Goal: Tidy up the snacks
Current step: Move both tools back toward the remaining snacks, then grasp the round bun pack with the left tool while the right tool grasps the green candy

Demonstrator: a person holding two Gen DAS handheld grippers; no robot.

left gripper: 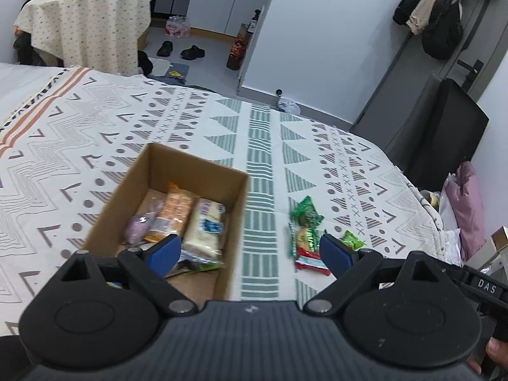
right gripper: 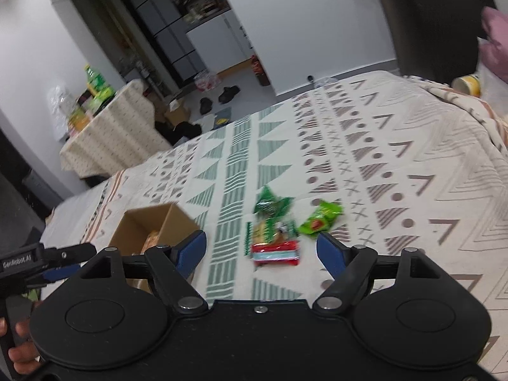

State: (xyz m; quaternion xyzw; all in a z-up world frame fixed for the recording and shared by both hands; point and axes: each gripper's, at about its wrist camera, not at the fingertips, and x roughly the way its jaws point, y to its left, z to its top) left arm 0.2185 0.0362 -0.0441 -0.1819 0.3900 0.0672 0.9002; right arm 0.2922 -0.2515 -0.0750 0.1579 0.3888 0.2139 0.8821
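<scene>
1. in the lower left of the left wrist view, the cardboard box (left gripper: 177, 209) stands on the bed cover (left gripper: 95, 133); inside lie a purple packet (left gripper: 138, 228), an orange packet (left gripper: 173, 212) and a pale packet (left gripper: 206, 225), side by side.
2. the left tongs (left gripper: 250, 252) are released, with nothing between the blue pads, above the near edge of the box.
3. right of the box, apart from it, the loose snacks lie in the lower middle: a dark green packet (right gripper: 270, 204), a red and green packet (right gripper: 274, 244) touching it, and a light green packet (right gripper: 320, 220) just beside.
4. the right tongs (right gripper: 262, 252) are also released and hold nothing, above the red and green packet.
5. these packets seem light, soft and slippery, perhaps crumbly inside; i would take one across its middle, gently.
</scene>
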